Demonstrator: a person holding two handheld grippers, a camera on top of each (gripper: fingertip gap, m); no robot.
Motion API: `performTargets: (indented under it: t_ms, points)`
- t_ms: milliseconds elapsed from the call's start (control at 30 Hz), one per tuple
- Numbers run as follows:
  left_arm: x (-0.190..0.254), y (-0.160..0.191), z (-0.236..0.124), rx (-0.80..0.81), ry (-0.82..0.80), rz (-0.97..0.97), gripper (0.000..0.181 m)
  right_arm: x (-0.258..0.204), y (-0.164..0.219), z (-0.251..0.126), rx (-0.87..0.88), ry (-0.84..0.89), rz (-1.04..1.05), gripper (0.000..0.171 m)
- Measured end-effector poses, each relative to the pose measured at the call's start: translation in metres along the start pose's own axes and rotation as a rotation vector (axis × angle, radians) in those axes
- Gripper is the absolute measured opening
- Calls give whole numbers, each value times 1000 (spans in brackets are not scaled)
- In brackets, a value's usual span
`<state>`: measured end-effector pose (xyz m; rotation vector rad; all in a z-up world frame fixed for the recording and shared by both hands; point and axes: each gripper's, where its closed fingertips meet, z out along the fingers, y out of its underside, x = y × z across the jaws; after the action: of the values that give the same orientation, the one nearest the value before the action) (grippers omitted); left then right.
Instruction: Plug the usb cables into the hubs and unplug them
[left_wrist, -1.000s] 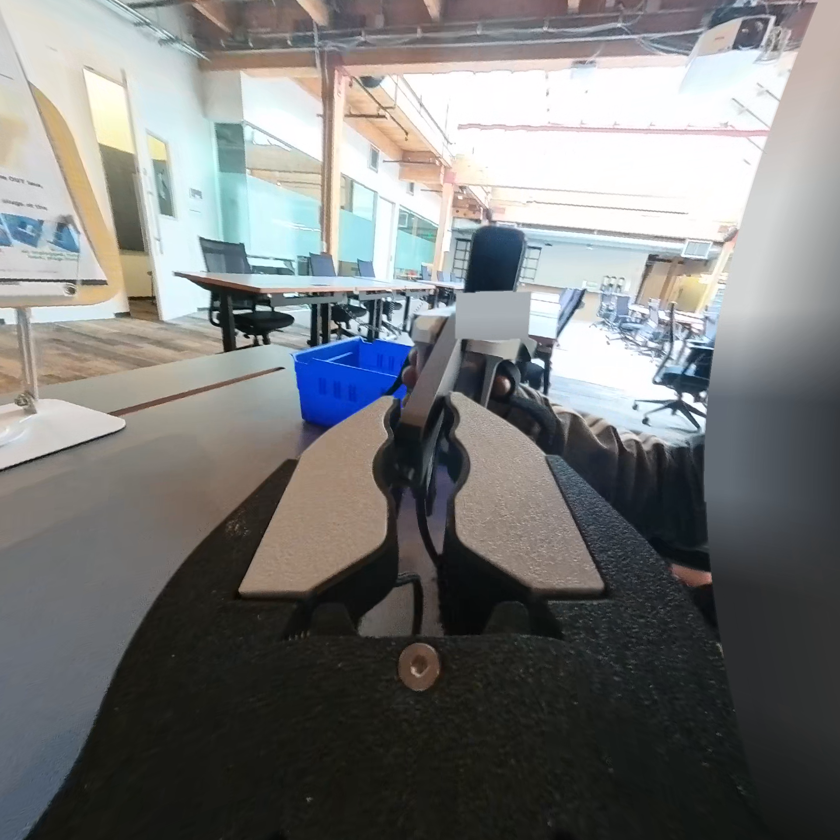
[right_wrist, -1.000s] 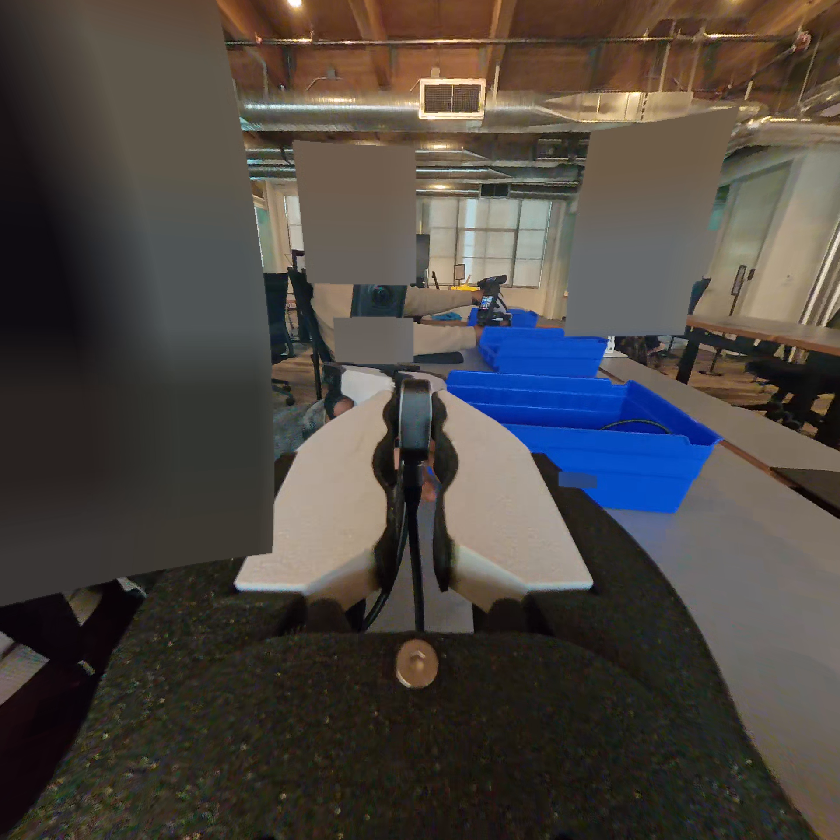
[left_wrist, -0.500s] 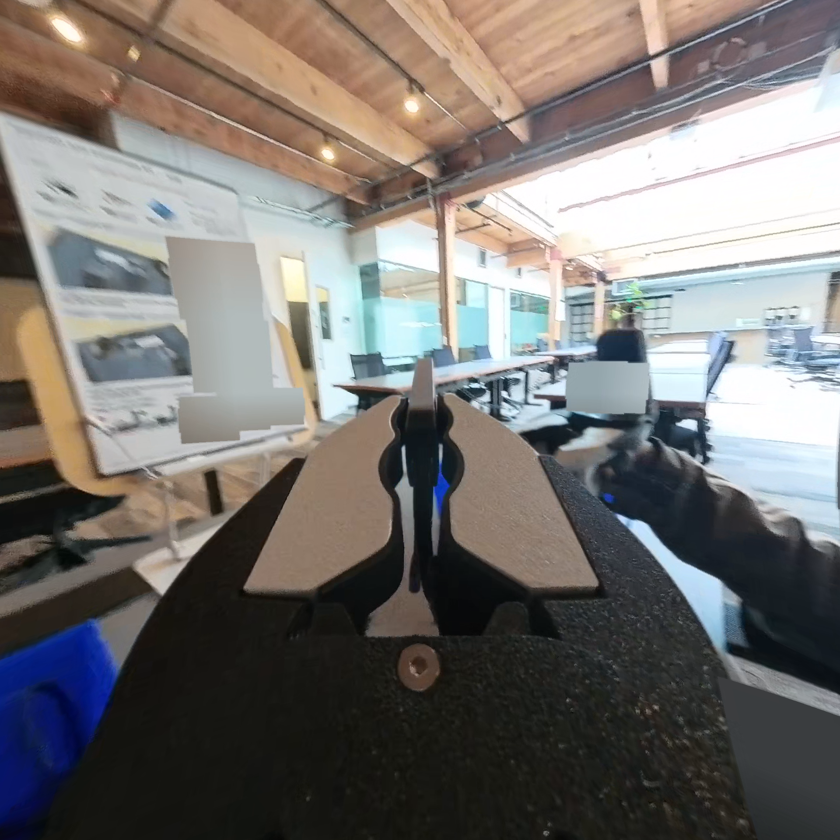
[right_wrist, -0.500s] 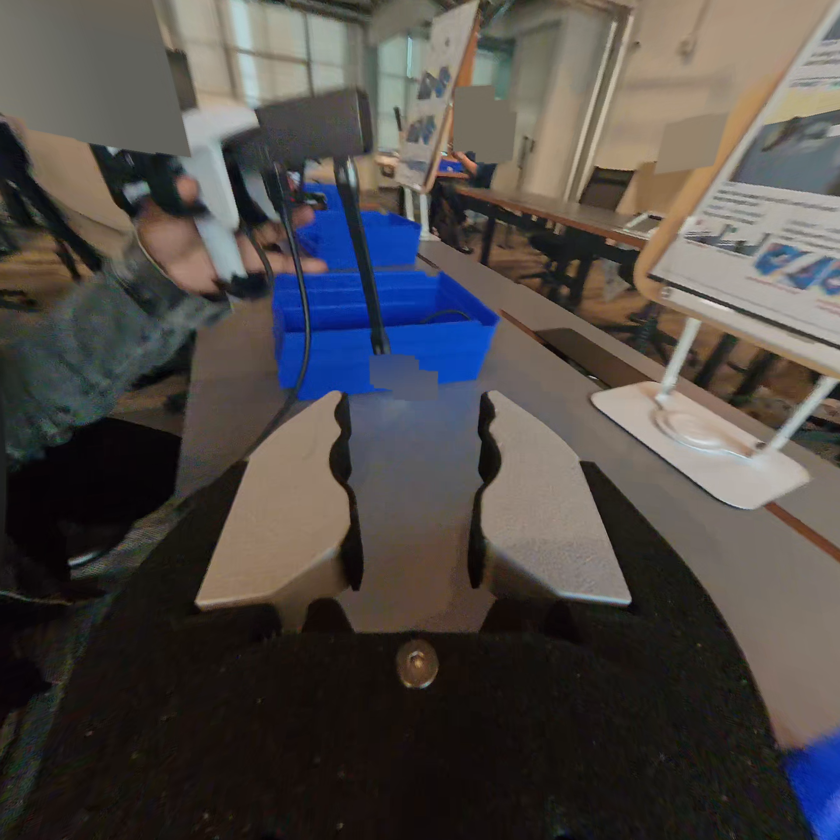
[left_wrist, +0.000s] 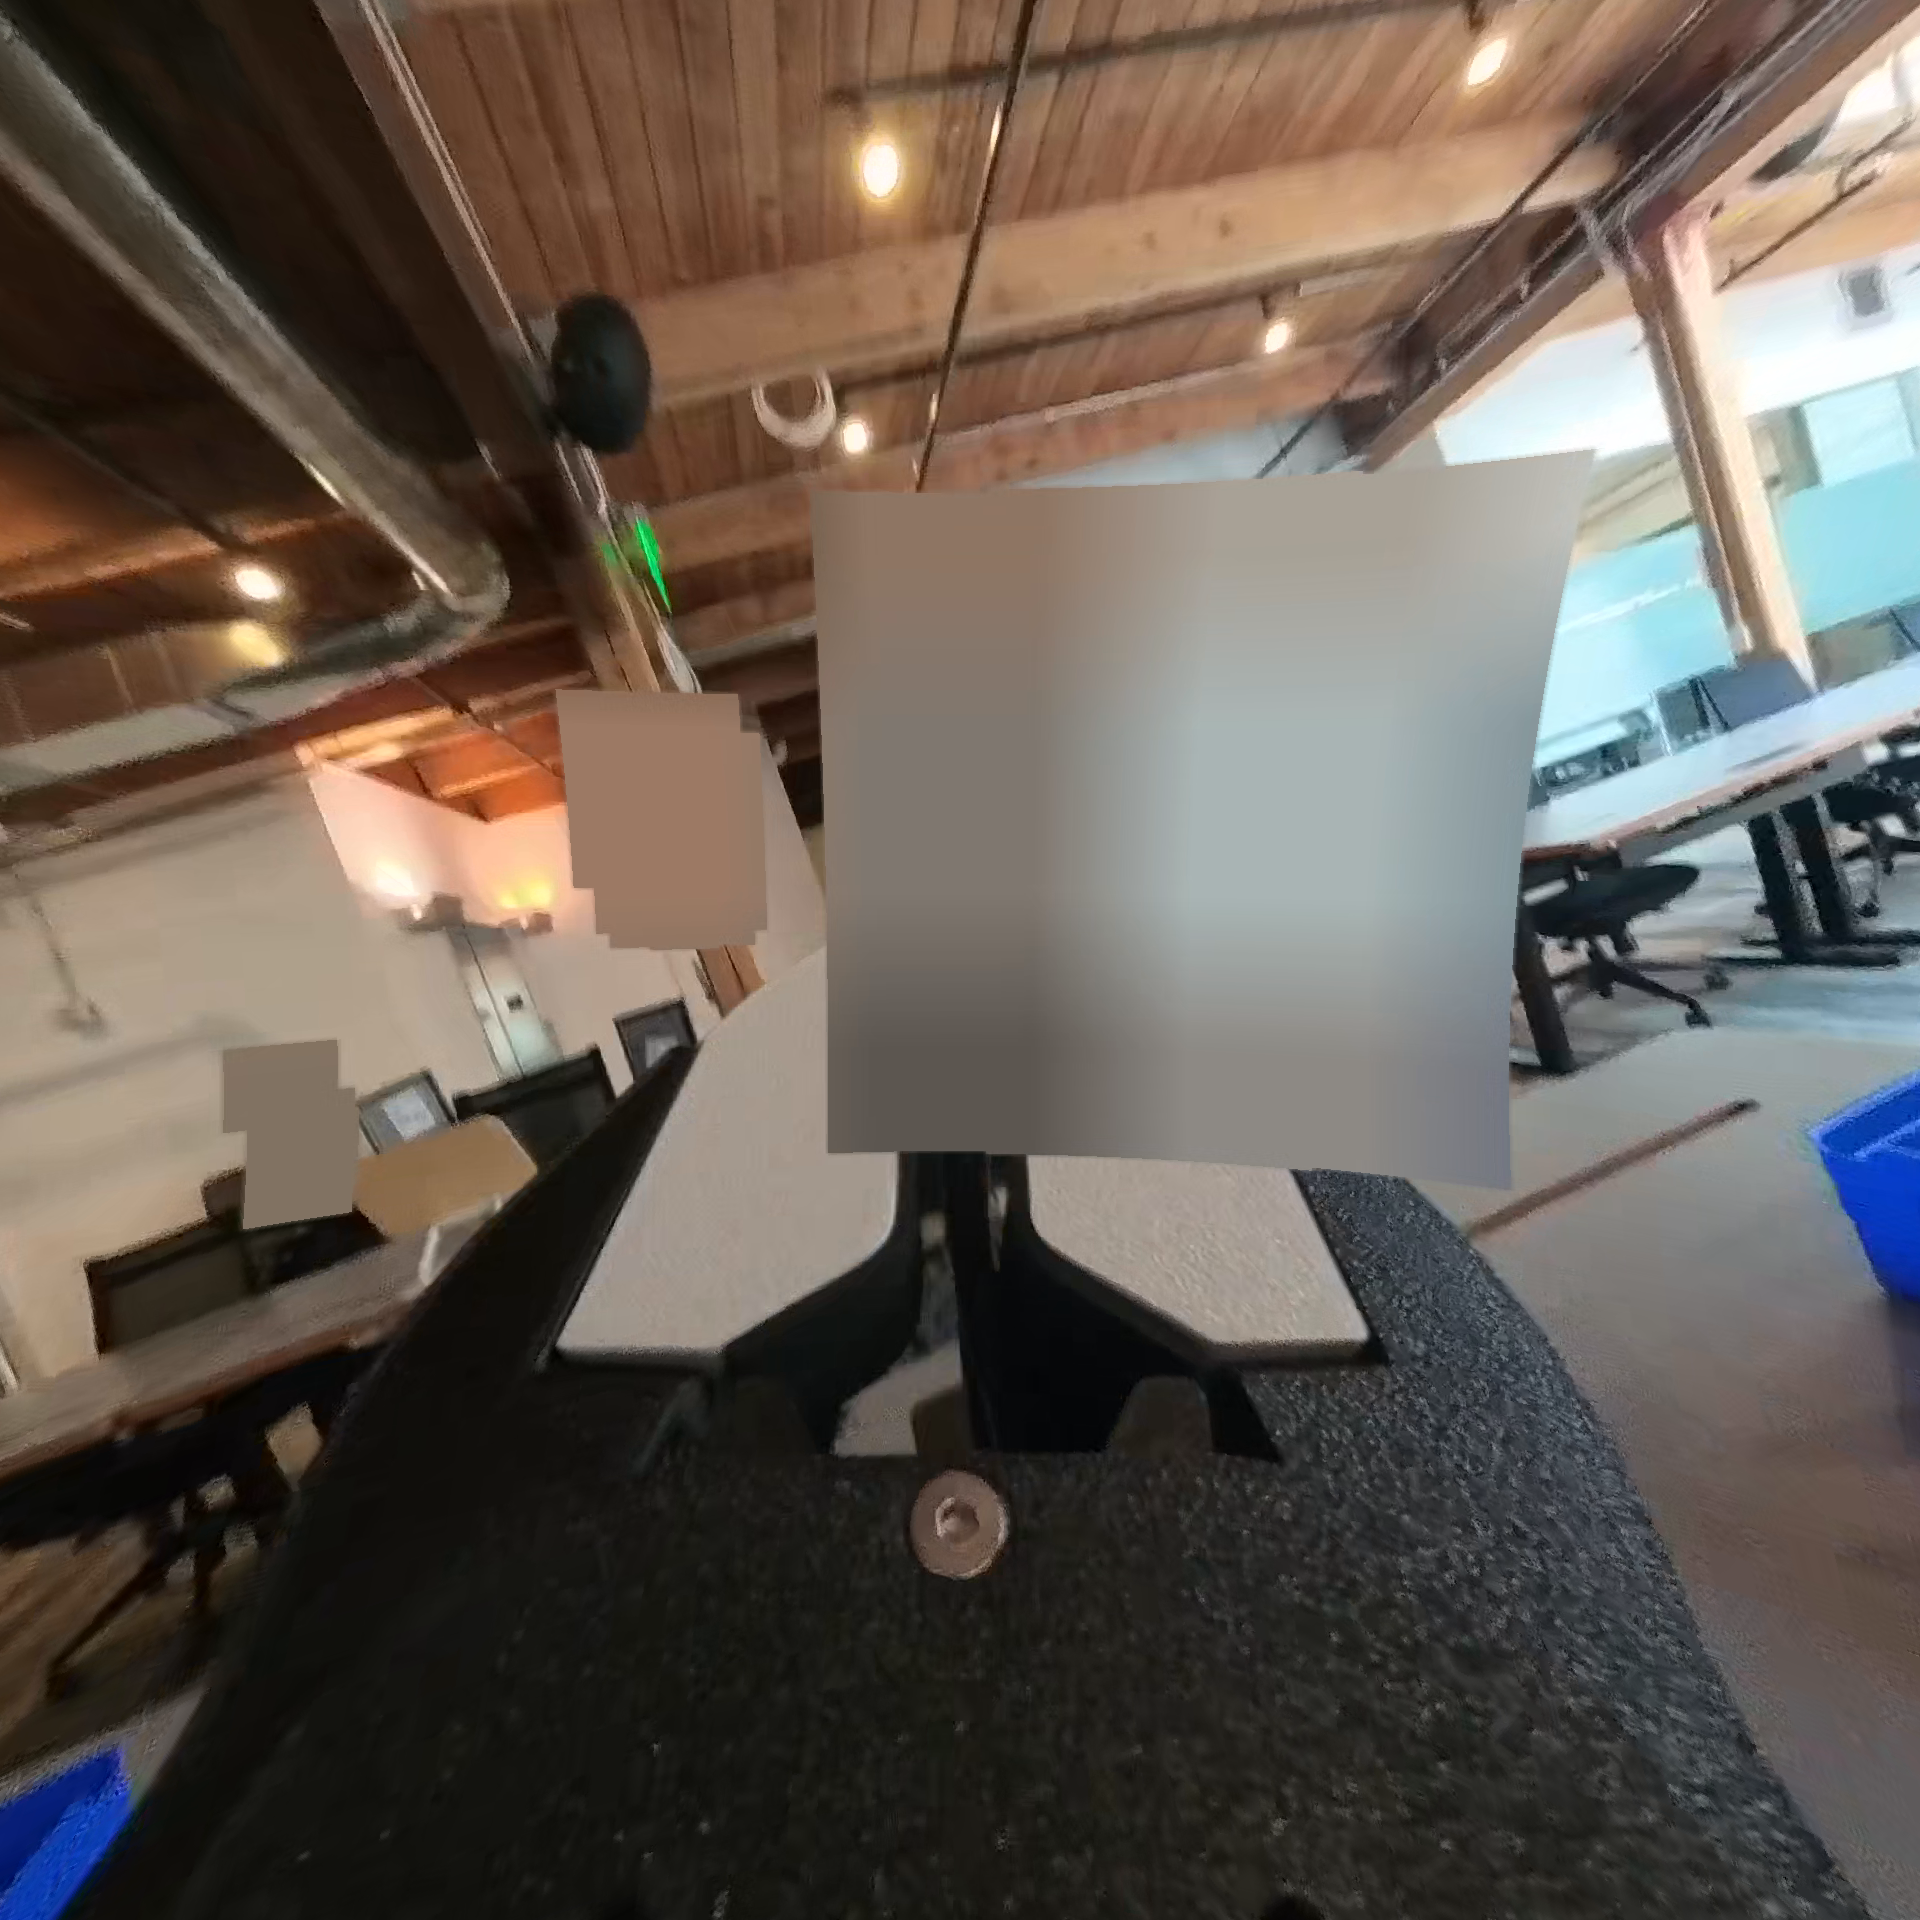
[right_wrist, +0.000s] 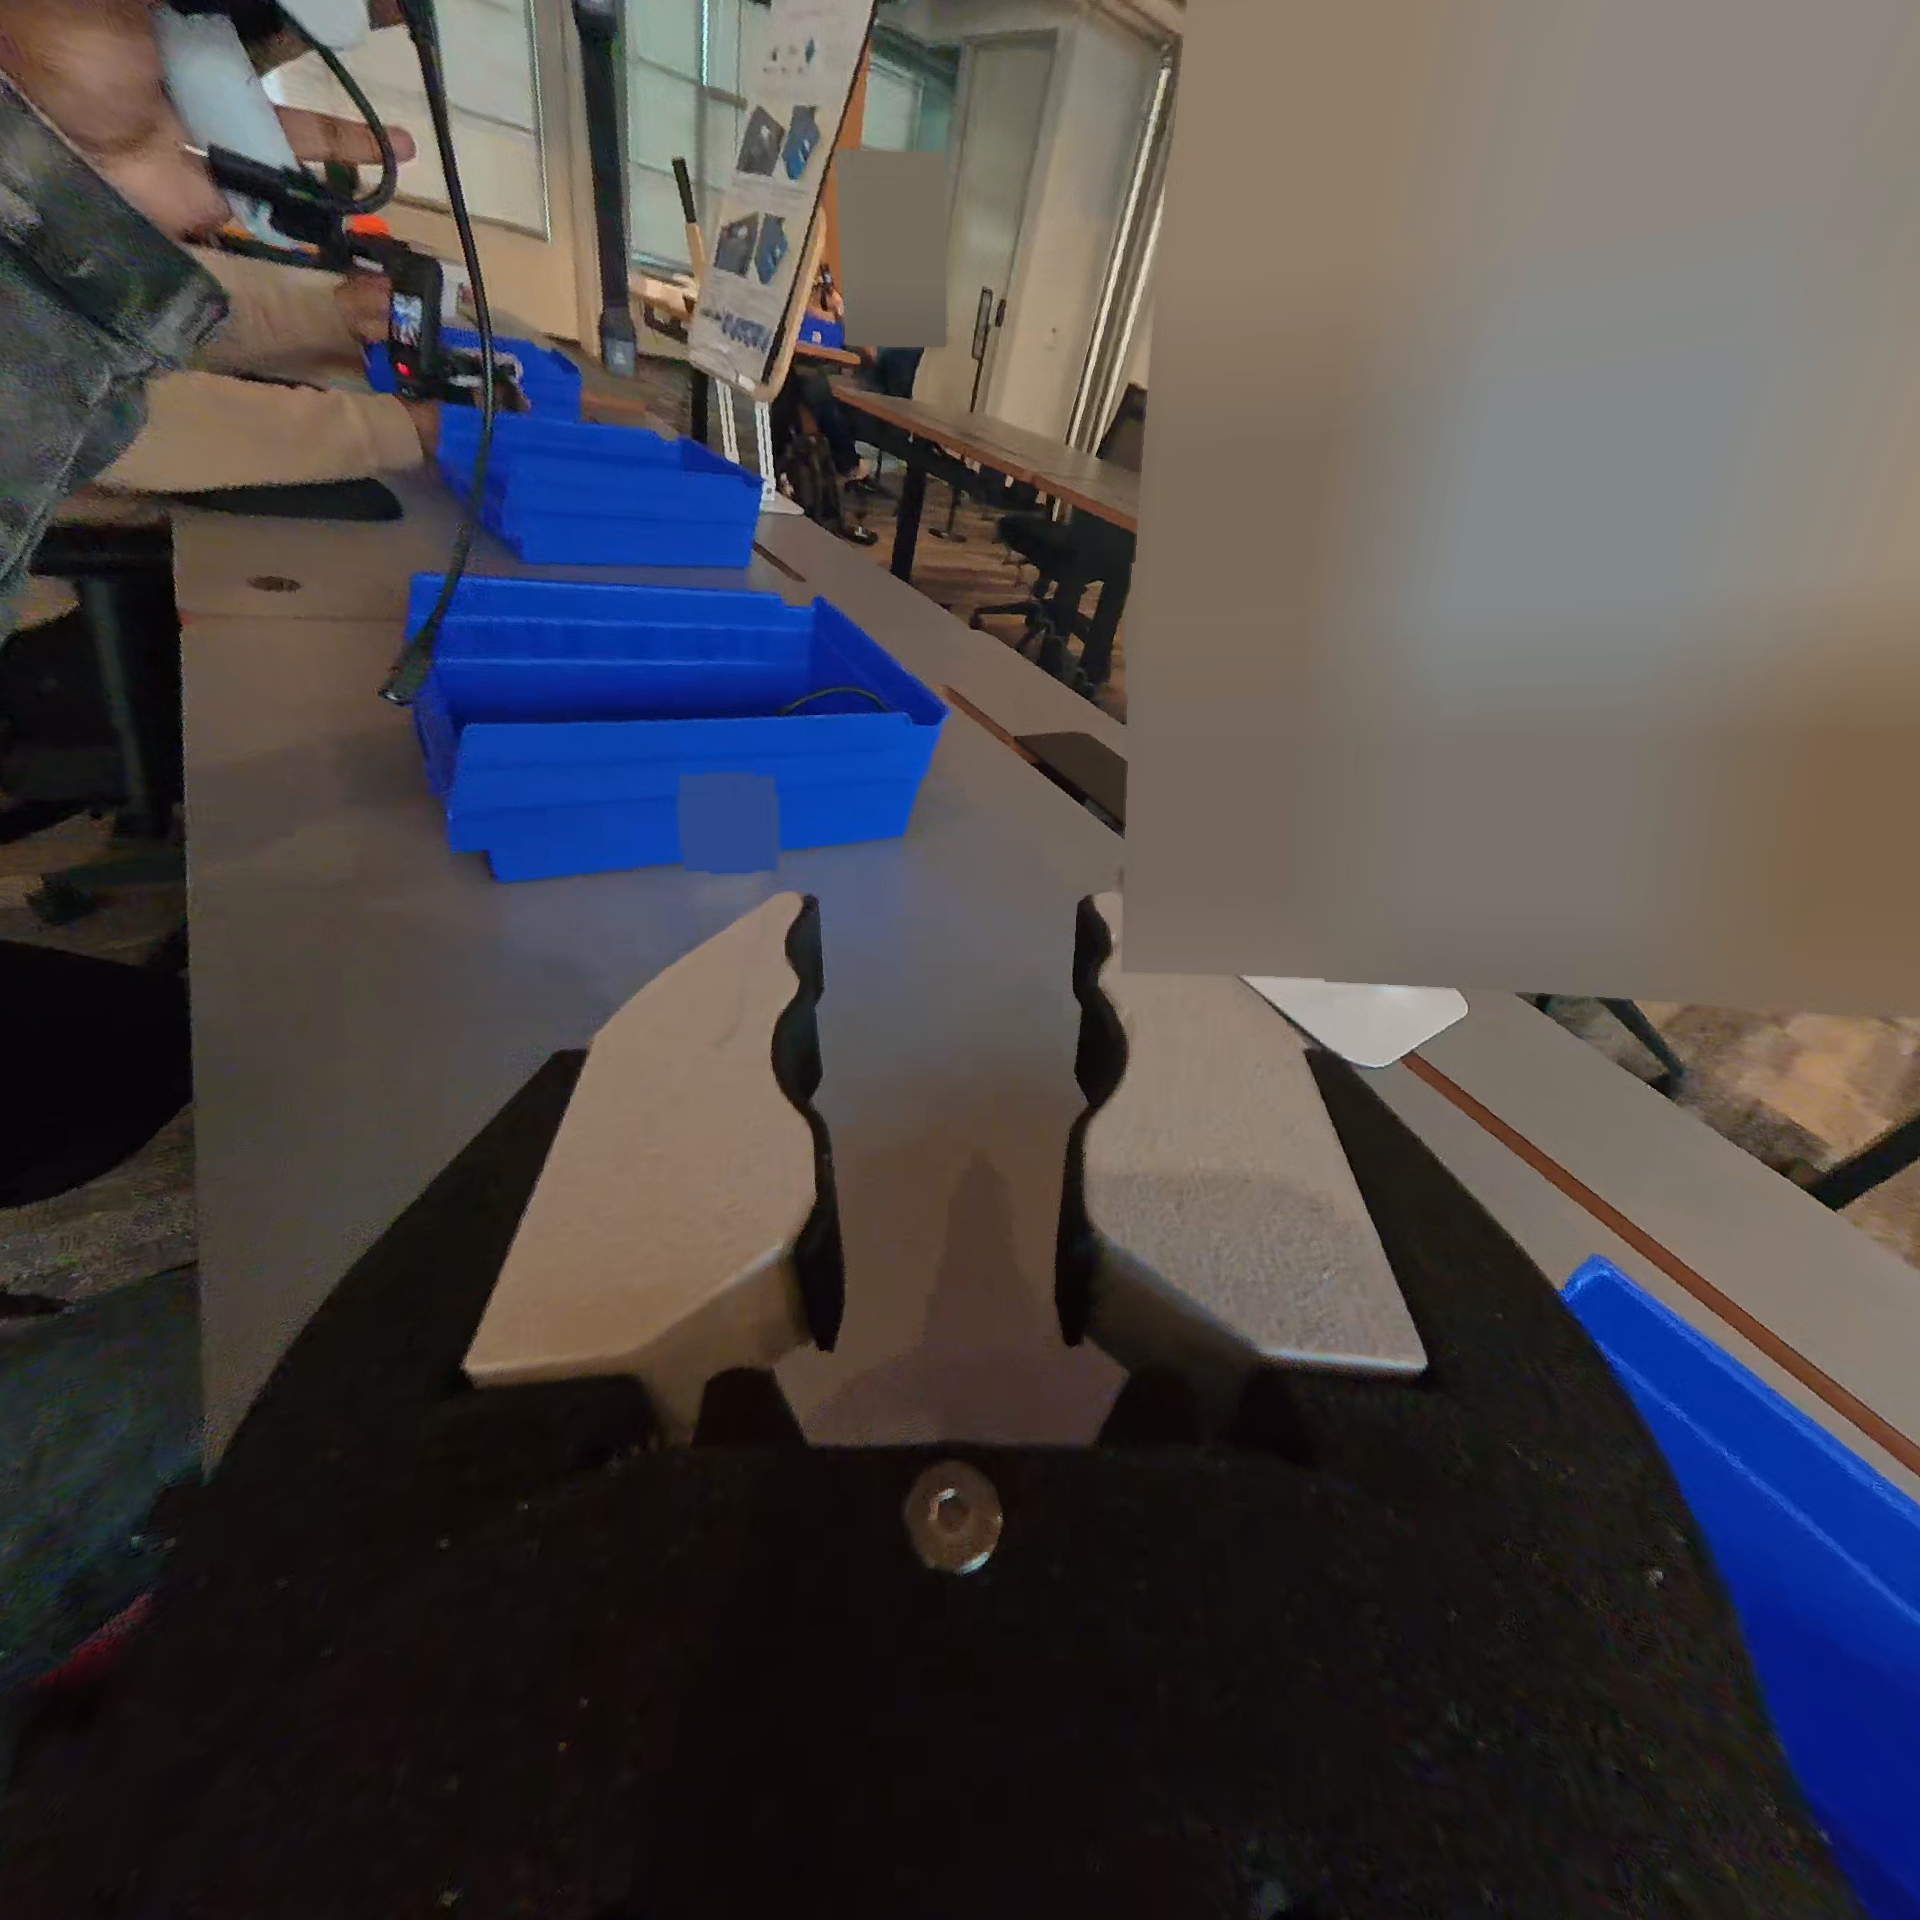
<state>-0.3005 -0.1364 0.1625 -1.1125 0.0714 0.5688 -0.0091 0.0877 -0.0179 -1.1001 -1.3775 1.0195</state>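
Note:
In the left wrist view my left gripper (left_wrist: 961, 1184) points up toward the wooden ceiling. A blurred patch hides its fingertips. Below the patch the two fingers stand close together with a black usb cable (left_wrist: 971, 1299) clamped between them. In the right wrist view a black cable (right_wrist: 473, 416) hangs down from the top left. Its free end (right_wrist: 400, 686) dangles beside a blue bin (right_wrist: 675, 769). My right gripper (right_wrist: 945, 914) is open and empty, low over the grey table (right_wrist: 343, 987), just short of that bin.
A second black cable (right_wrist: 831, 701) lies inside the near bin. More blue bins (right_wrist: 603, 488) stand behind it, and one is at the lower right (right_wrist: 1766, 1455). A white sign base (right_wrist: 1361, 1018) stands to the right. Another person's sleeve (right_wrist: 260, 436) rests on the far table. Left tips to right tips: about 40 cm.
My right gripper opened, let go of the black plug it held, and swung toward the table and bins. My left gripper tilted upward and stayed shut on its black cable.

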Motion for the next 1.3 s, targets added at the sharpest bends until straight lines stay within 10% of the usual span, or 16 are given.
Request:
performTargets:
  t_ms: [500,733,1000,1300]
  points:
    - [-2,213,-27,-441,-154,-6,12,-16,-3,4,-95,22,-126,46]
    - [-43,147,-28,-116,-458,169,11,-19,-4,5,-122,49,-184,45]
    - [-60,83,8,47,-343,279,11,-17,-3,3,-122,59,-191,45]
    - [-5,227,-17,-374,-117,28,12,-17,-2,0,-127,53,-199,44]
